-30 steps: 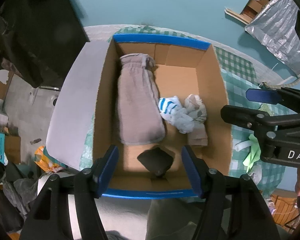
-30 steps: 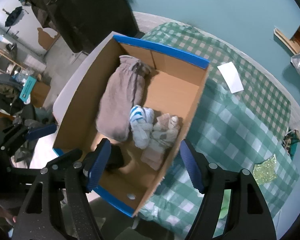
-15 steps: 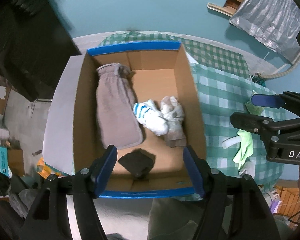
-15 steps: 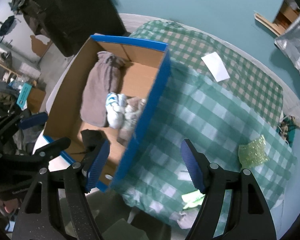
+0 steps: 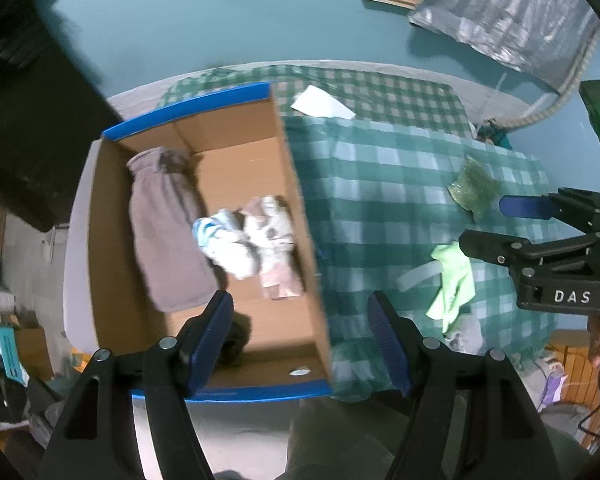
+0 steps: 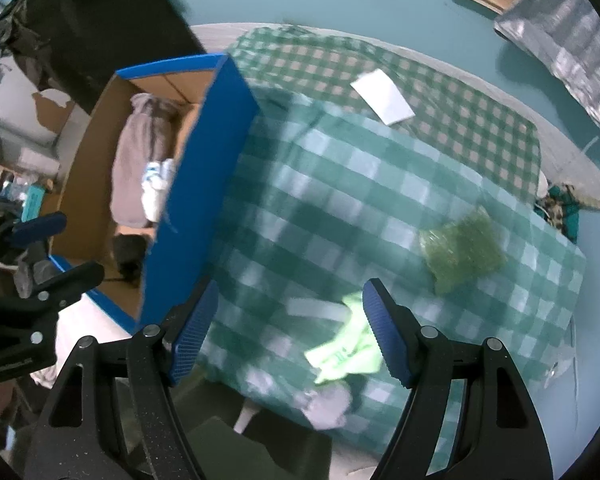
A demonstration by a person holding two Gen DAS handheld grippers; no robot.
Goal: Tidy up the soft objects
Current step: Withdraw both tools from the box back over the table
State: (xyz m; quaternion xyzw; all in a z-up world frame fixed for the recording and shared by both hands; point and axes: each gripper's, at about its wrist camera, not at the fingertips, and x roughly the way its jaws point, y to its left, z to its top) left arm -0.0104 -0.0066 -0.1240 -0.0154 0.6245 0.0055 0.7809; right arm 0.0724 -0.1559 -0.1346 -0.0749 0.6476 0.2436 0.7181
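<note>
A cardboard box [image 5: 300, 216] with blue rims stands on the left of a green checked cloth. Inside lie a grey towel [image 5: 168, 232], a blue-striped white sock bundle [image 5: 224, 240], a beige bundle [image 5: 272, 236] and a dark item [image 5: 236, 336]. My left gripper [image 5: 300, 320] hangs open over the box's right wall, holding nothing. My right gripper [image 6: 292, 312] is open above the cloth beside the box's blue side [image 6: 204, 184]. A neon green cloth [image 6: 348, 348] lies by its right finger, partly hidden by it. A grey cloth [image 6: 328, 404] sits at the table's near edge.
A green glittery pouch [image 6: 460, 252] lies further right on the checked tablecloth [image 6: 340, 200]. A white paper [image 6: 382, 96] rests at the back, and a pale strip [image 6: 316, 308] lies left of the neon cloth. Teal floor surrounds the table; clutter stands at the left.
Both grippers have swung right, away from over the box's inside toward the checked cloth. The neon green cloth and pouch have come into the right wrist view. Box contents unchanged.
</note>
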